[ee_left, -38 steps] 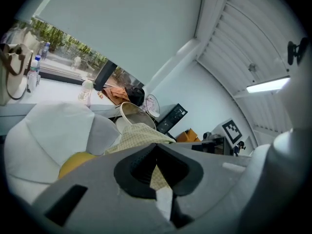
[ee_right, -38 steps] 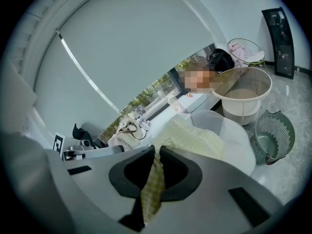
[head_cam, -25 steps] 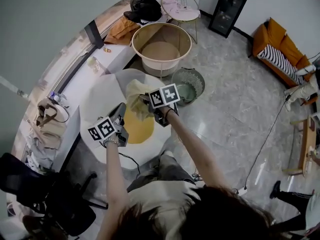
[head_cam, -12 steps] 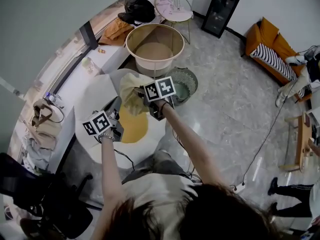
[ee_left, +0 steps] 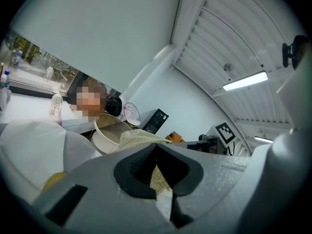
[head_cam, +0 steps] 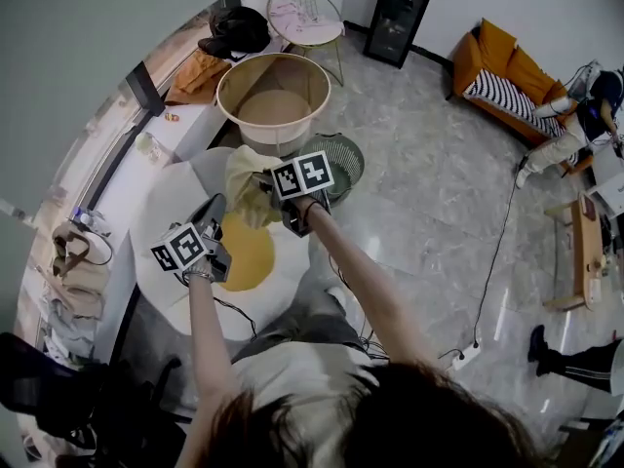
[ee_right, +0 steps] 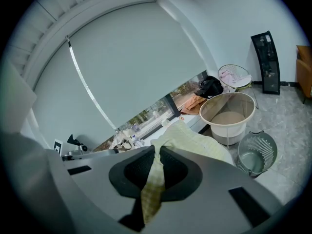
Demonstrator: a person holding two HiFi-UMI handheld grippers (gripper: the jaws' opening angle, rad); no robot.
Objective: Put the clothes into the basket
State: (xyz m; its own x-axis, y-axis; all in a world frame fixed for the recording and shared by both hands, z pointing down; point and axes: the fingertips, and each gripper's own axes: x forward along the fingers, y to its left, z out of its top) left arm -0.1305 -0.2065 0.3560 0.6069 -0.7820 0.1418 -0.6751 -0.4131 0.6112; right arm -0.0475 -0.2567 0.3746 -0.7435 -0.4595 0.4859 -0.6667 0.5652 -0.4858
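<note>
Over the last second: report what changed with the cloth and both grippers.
The left gripper and the right gripper rose slightly and drifted toward the basket, carrying the cloth with them. Nothing was grabbed or released: both stay shut on the cloth. Basket and bin are unmoved.

The head view looks steeply down from above the person, with the basket [head_cam: 274,88] ahead and some way off. Both gripper views sit close behind their jaws and face that basket, the left nearly level, the right tilted downward. All three share the basket and the checked cloth [ee_right: 195,143].
</note>
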